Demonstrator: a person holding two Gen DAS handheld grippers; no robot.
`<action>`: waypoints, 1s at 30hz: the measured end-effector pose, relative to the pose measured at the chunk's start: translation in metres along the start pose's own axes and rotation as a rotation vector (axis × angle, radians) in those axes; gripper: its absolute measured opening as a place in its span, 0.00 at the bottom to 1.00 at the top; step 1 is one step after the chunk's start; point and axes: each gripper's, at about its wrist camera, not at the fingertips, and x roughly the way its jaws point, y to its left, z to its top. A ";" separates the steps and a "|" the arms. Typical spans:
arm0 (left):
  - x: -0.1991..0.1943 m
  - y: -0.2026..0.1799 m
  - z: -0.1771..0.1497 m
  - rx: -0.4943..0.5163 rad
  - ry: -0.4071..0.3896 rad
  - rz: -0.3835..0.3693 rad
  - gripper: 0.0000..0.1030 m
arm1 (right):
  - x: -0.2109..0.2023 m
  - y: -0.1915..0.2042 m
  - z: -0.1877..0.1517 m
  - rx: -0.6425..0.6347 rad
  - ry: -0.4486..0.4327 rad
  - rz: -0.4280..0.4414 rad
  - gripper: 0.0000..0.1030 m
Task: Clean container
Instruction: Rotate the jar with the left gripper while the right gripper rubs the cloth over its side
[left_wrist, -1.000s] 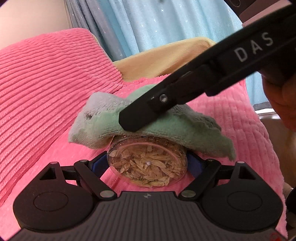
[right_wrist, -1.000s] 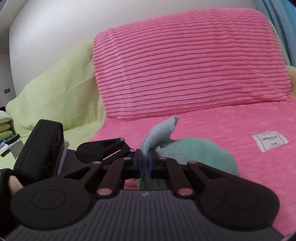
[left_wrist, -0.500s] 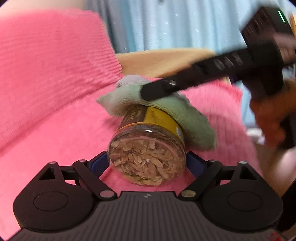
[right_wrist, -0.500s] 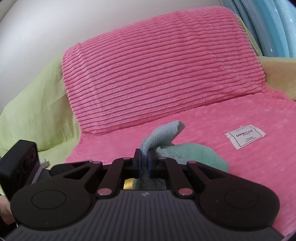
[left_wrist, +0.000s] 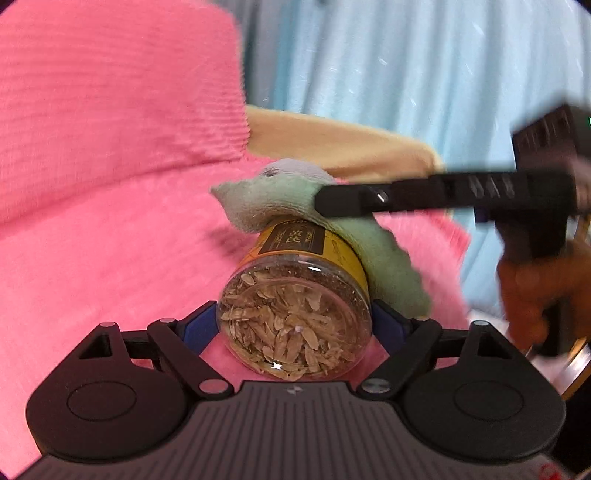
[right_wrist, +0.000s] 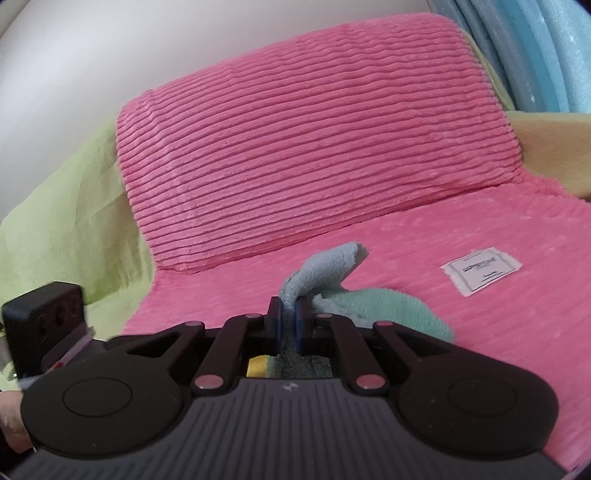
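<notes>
Your left hand-held gripper (left_wrist: 295, 328) clamps the jar (left_wrist: 295, 314); your right hand-held gripper (right_wrist: 287, 317) pinches the cloth (left_wrist: 314, 214) against its label. You're mid-wipe; next, turn the jar for unwiped sides.

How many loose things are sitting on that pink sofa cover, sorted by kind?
Jar with a yellow label, full of dried flakes: 1
Green cloth: 1
White paper packet: 1
Total: 3
</notes>
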 end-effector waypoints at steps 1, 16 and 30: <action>0.000 -0.009 0.000 0.076 0.001 0.035 0.84 | -0.001 0.000 0.000 -0.002 -0.003 -0.007 0.04; 0.005 -0.046 -0.012 0.334 0.008 0.165 0.84 | 0.004 0.037 -0.007 -0.113 0.066 0.138 0.05; 0.006 -0.039 -0.009 0.349 0.023 0.171 0.86 | 0.004 0.006 -0.002 -0.001 0.001 0.001 0.04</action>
